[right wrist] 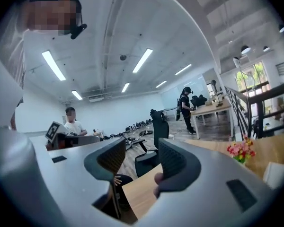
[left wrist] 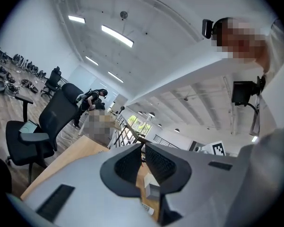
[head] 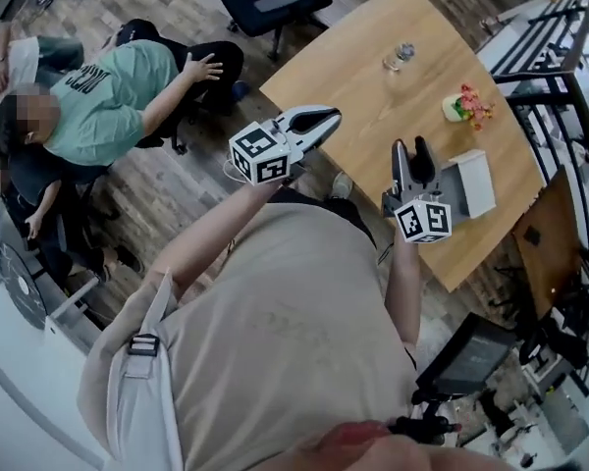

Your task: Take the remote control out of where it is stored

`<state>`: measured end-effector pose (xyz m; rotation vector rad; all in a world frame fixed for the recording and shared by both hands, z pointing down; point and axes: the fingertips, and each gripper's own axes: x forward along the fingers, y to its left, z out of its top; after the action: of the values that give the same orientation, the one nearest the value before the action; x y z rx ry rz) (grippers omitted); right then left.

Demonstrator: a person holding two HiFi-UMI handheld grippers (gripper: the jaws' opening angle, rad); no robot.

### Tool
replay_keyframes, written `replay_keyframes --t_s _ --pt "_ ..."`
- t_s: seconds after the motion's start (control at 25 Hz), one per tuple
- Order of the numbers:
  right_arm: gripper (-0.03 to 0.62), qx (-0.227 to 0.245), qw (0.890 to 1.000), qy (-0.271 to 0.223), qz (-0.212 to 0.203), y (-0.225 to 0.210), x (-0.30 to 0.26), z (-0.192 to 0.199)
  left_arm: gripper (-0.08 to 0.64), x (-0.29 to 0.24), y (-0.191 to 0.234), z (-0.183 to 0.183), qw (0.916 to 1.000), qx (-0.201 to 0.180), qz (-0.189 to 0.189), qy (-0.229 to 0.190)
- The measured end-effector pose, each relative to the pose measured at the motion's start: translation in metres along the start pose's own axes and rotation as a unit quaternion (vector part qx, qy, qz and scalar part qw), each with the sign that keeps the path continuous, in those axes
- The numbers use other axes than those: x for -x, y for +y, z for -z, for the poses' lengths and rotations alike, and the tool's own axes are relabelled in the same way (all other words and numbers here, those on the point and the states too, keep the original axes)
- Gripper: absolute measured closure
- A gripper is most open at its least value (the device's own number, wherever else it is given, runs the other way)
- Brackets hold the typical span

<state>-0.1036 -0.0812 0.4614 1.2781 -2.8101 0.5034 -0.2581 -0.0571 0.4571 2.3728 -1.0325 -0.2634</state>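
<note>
Head view first: we see both grippers held up off the tabletop [head: 373, 106]. The left gripper [head: 319, 121] is out over the tabletop's near edge. The right gripper [head: 410, 155] hangs over the tabletop with a white box [head: 476, 180] just beside it on its outer side. Some flowers [head: 466, 104] sit farther beyond its tips. No remote control shows anywhere here. If it is in that box, we can't see it.

Left gripper view now: the jaws are all but pressed together, only a sliver of light between the pads and nothing caught there. The white box peeks through that sliver, well below and beyond the tips.

Right gripper view: here the jaws stand apart and bare. We see only the tabletop's edge and a chair through the gap, with the flowers off to the outer side.

Our read: nothing is done yet. Finding the remote, gripping it and lifting it out are all left to do.
</note>
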Motion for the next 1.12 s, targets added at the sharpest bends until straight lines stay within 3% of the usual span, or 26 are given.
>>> replay_keyframes --t_s 0.16,0.24,0.32,0.64,1.0,1.12 --pt "0.370 0.055 0.998 -0.007 0.028 0.040 0.013 -0.019 0.552 0.005 0.015 0.001 0.9989 -0.021 0.037 0.020" --pt "0.370 0.068 0.997 -0.014 0.029 0.045 0.011 -0.022 0.552 -0.004 0.027 0.001 0.9980 -0.040 0.037 0.033" --pt "0.370 0.087 0.995 -0.013 0.042 0.041 0.024 -0.021 0.552 -0.021 0.028 0.012 0.9975 -0.036 0.042 0.043" --pt "0.371 0.201 0.974 0.040 0.094 0.045 0.078 0.020 0.552 -0.055 -0.033 0.058 0.9903 -0.032 0.109 0.081" --pt "0.371 0.139 0.980 0.036 0.140 0.026 0.104 0.057 0.553 -0.057 -0.067 0.093 0.9835 -0.033 0.140 0.110" --pt "0.371 0.158 0.976 0.050 0.144 0.025 0.105 0.063 0.552 -0.051 -0.067 0.101 0.9828 -0.033 0.138 0.118"
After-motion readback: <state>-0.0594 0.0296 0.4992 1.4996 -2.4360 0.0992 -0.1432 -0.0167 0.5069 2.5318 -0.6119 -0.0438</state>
